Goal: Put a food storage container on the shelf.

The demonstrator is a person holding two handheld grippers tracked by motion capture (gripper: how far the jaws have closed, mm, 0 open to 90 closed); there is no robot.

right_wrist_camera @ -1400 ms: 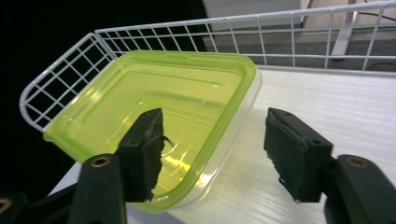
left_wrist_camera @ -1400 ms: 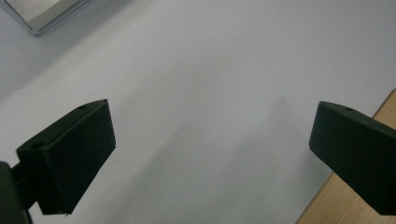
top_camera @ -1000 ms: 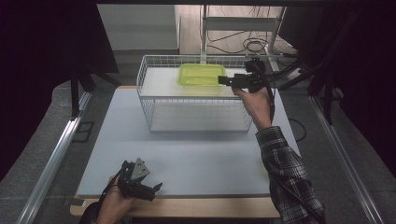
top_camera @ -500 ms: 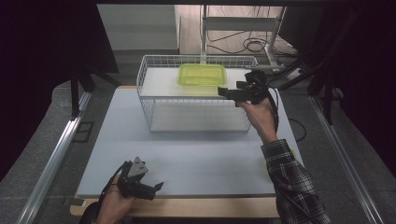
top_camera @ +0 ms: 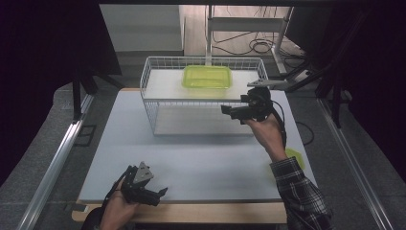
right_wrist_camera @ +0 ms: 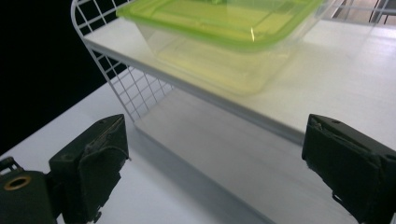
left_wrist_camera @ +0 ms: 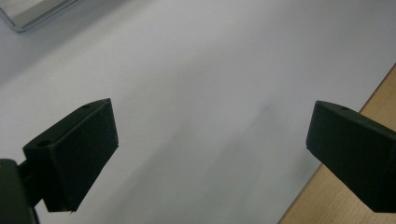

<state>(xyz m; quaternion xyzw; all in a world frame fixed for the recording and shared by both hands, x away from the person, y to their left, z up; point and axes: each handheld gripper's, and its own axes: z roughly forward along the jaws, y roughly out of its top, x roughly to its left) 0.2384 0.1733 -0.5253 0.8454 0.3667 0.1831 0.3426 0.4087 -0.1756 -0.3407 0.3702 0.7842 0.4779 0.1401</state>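
Holding clear of the wire basket [top_camera: 158, 103], the right tongs [top_camera: 229, 110] were spread wide with nothing between the jaws, raised above the counter [top_camera: 201, 163] just in front of the basket's right front corner. The green-lidded container [top_camera: 207, 76] sat on the white shelf [top_camera: 163, 84] inside the basket, toward the rear and right of centre, upright with its lid on. From the right gripper view the container [right_wrist_camera: 219, 42] lay ahead of and above the jaws, well apart from them; its body looked clear with a yellowish tint, and the basket's white grid wall [right_wrist_camera: 121, 70] stood at left. The left tongs [top_camera: 158, 194] rested low near the counter's front edge, at the left, held in the person's left hand [top_camera: 117, 211]; the left gripper view showed the jaws spread over bare white counter [left_wrist_camera: 196, 70], empty, with the wooden edge [left_wrist_camera: 345, 186] at lower right. A small green object [top_camera: 296, 157] lay at the counter's right edge beside the checked sleeve [top_camera: 299, 191]; what it was could not be told.
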